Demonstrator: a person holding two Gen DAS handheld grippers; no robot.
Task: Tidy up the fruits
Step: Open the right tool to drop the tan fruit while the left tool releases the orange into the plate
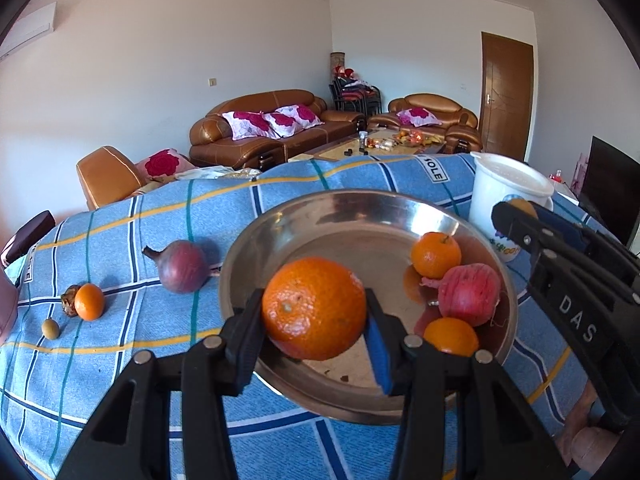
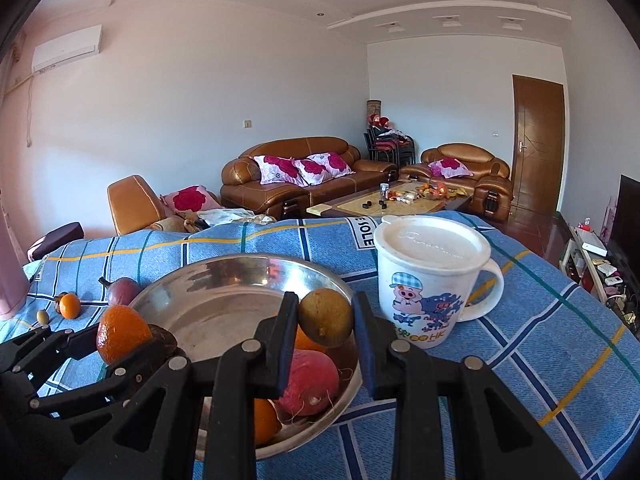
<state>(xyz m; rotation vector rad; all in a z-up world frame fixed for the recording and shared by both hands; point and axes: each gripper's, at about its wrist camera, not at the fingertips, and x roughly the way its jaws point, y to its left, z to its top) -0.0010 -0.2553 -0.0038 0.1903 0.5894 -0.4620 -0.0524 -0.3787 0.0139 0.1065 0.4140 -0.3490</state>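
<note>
Our left gripper (image 1: 316, 322) clamps a large orange (image 1: 314, 308) between its pads above the near side of the steel bowl (image 1: 304, 216), while our right gripper (image 2: 326, 326) is closed on a small brownish-green fruit (image 2: 326, 317) over the bowl's right side. In the bowl lie a red apple (image 1: 470, 294) and two small oranges, one behind the apple (image 1: 436, 254) and one in front (image 1: 451, 336). On the blue checked cloth (image 1: 120, 360) left of the bowl sit a purple fruit (image 1: 182, 266), another small orange (image 1: 89, 301) touching a dark dried fruit (image 1: 69, 300) and a little green fruit (image 1: 51, 328), and a lidded white mug (image 2: 432, 276) stands right of the bowl.
</note>
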